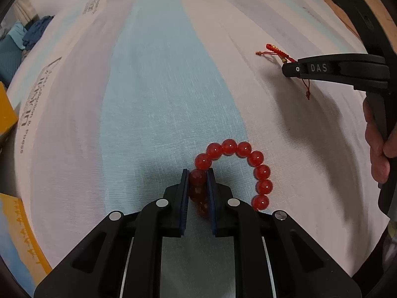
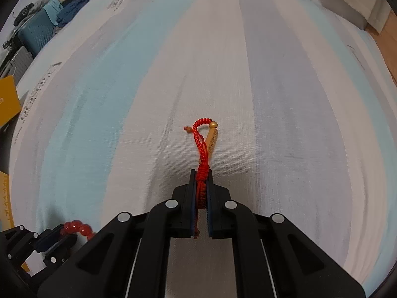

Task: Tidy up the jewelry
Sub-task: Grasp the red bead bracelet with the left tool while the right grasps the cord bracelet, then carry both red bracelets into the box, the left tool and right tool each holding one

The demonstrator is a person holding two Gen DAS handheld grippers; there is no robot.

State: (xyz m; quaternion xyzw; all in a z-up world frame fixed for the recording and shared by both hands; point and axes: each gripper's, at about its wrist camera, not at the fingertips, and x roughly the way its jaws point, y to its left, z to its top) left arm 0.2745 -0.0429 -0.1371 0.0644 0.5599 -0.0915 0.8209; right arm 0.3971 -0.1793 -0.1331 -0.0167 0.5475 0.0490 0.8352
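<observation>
Closest in, the left gripper [image 1: 198, 173] pinches a few beads of the red bead bracelet [image 1: 244, 149]; the rest of the loop arcs free over the striped sheet [image 1: 161, 87]. The right gripper [image 2: 201, 173] clamps the red braided cord bracelet [image 2: 202, 136], its gold charm [image 2: 213, 136] dangling beyond. Round beads could squirt out of the pads, I reckon; the slack cord might snag.

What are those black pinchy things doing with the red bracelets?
A person is tidying jewelry on a striped cloth, holding a pinching tool in each hand. The left tool is shut on a red bead bracelet, most of whose loop curls out beside it. The right tool is shut on a red braided cord bracelet with small gold beads. Both bracelets are gripped, neither put away yet.
</observation>
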